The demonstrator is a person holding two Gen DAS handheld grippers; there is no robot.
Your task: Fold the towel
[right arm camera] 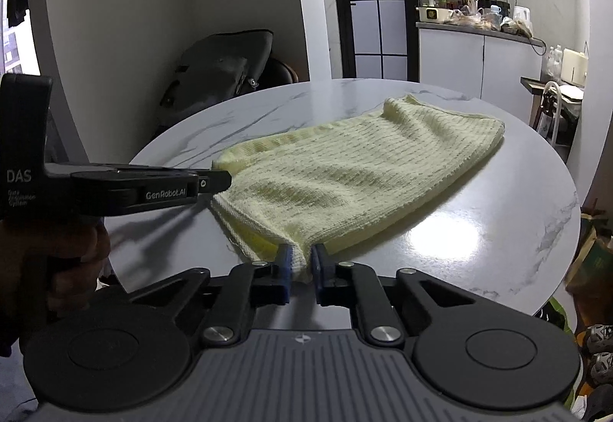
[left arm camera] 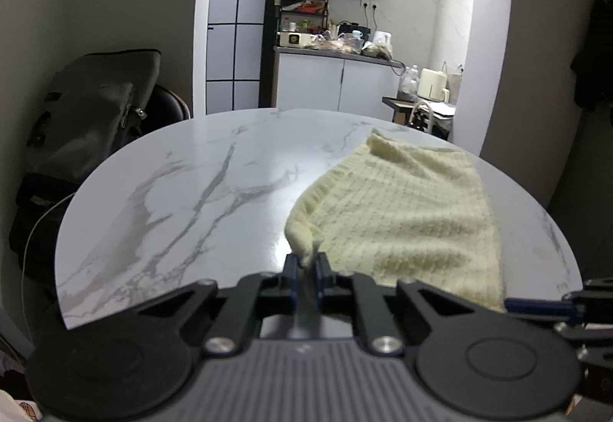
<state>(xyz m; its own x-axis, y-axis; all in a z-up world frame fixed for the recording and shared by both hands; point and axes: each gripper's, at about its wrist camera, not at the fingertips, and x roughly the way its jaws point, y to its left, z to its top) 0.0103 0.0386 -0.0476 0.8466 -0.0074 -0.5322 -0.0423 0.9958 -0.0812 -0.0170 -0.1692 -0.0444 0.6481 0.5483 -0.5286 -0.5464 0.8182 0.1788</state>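
Note:
A pale yellow waffle-knit towel (left arm camera: 406, 215) (right arm camera: 345, 177) lies doubled over on the round white marble table (left arm camera: 184, 192) (right arm camera: 498, 230). My left gripper (left arm camera: 306, 263) is shut on the towel's near left corner, the cloth pinched between its blue-padded fingers. In the right wrist view the left gripper (right arm camera: 218, 180) comes in from the left, held by a hand (right arm camera: 69, 253). My right gripper (right arm camera: 300, 261) is shut on the towel's near right corner at the table's front edge. Its tip shows at the right edge of the left wrist view as the right gripper (left arm camera: 536, 305).
A dark bag (left arm camera: 95, 115) (right arm camera: 218, 66) rests on a chair behind the table on the left. A kitchen counter with cluttered items (left arm camera: 345, 46) (right arm camera: 479, 20) stands beyond. Bags and shoes (right arm camera: 594, 326) lie on the floor at the right.

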